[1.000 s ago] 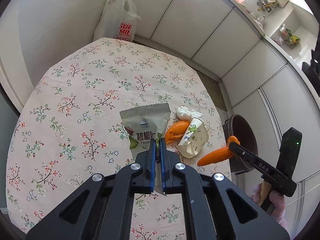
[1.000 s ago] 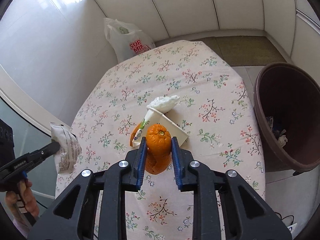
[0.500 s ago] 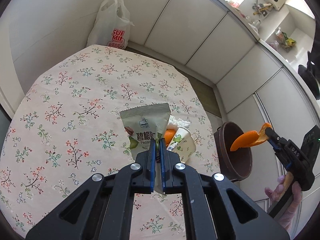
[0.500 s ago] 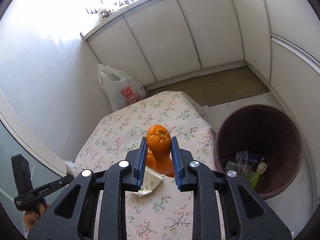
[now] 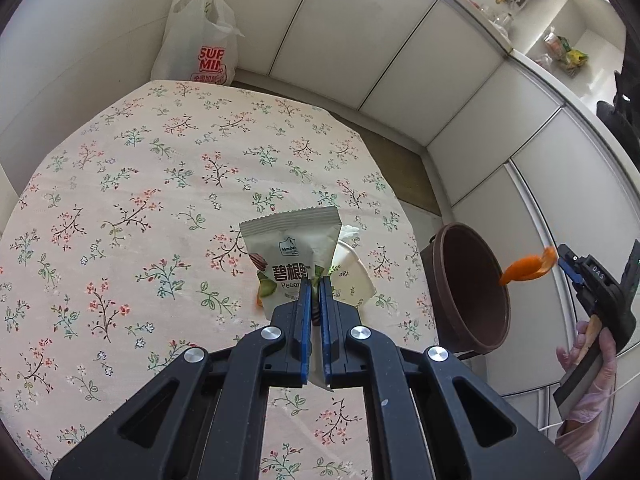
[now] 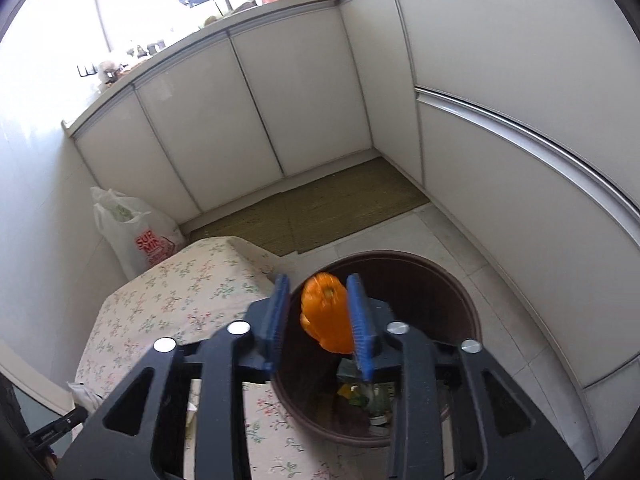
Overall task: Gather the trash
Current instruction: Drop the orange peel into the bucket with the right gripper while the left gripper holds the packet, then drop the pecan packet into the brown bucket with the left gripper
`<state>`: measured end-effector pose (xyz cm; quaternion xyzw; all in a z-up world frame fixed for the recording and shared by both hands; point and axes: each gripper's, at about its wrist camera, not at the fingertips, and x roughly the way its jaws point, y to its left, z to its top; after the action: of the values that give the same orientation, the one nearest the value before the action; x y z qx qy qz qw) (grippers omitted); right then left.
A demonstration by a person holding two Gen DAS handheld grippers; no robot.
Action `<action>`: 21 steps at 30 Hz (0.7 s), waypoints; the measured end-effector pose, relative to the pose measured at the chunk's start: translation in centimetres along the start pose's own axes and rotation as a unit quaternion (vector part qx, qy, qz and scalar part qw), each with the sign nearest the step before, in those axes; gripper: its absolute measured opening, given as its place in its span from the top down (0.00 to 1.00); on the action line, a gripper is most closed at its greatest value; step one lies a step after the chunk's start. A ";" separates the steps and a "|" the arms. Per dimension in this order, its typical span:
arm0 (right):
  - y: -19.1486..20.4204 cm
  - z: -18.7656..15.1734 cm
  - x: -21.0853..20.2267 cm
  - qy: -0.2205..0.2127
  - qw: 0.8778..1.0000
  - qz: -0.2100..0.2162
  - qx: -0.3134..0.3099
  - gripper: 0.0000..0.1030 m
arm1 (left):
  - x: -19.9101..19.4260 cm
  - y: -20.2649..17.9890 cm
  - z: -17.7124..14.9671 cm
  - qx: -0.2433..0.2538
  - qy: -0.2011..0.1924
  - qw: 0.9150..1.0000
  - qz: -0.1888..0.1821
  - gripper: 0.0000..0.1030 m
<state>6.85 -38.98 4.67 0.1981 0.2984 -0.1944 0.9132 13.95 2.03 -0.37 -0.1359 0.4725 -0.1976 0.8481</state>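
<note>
My left gripper (image 5: 314,280) is shut on the lower edge of a pale green snack packet (image 5: 292,240), held above the flowered table (image 5: 140,200). Behind the packet lie a paper cup (image 5: 352,276), a white tissue (image 5: 350,232) and a bit of orange peel (image 5: 259,302). My right gripper (image 6: 318,280) hangs over the brown trash bin (image 6: 460,292) with its jaws opening. An orange peel (image 6: 326,316) sits between them, against the right pad and free of the left. In the left wrist view that peel (image 5: 526,269) is just off the right gripper (image 5: 568,262), above the bin (image 5: 468,280).
The bin stands on the floor at the table's right edge and holds several bits of rubbish. A white plastic bag (image 5: 200,40) leans in the far corner. White cabinets (image 6: 260,120) enclose the space, with a brownish mat (image 6: 320,204) before them. A hand (image 5: 588,360) holds the right gripper.
My right gripper swung from over the table to above the bin and its jaws widened, loosening the peel. My left gripper drifted toward the bin side, still holding the packet.
</note>
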 end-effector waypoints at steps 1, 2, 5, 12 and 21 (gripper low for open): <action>-0.6 -0.1 0.0 -0.006 1.000 -0.012 0.006 0.25 | 0.3 -0.4 0.0 0.002 0.001 1.000 0.000 0.96; -1.0 -0.1 -0.1 -0.015 1.000 -0.023 0.009 0.21 | 0.6 -0.6 0.1 0.005 0.003 1.000 -0.002 0.96; -1.5 0.0 -0.7 -0.032 0.998 -0.052 -0.004 0.18 | 1.4 -2.5 0.1 0.021 0.004 1.000 -0.004 0.96; -3.5 0.2 -1.8 -0.061 0.991 -0.120 -0.006 0.07 | 2.7 -9.0 0.2 0.079 -0.007 0.997 -0.021 0.96; -7.1 0.9 -1.9 -0.050 0.990 -0.123 0.052 0.07 | 5.9 -18.7 1.3 0.113 0.007 0.990 -0.080 0.96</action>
<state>2.46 -45.00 4.74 0.1969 0.2637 -0.3299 0.8848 14.05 -17.22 3.68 -0.0753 0.4402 -0.3181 0.8363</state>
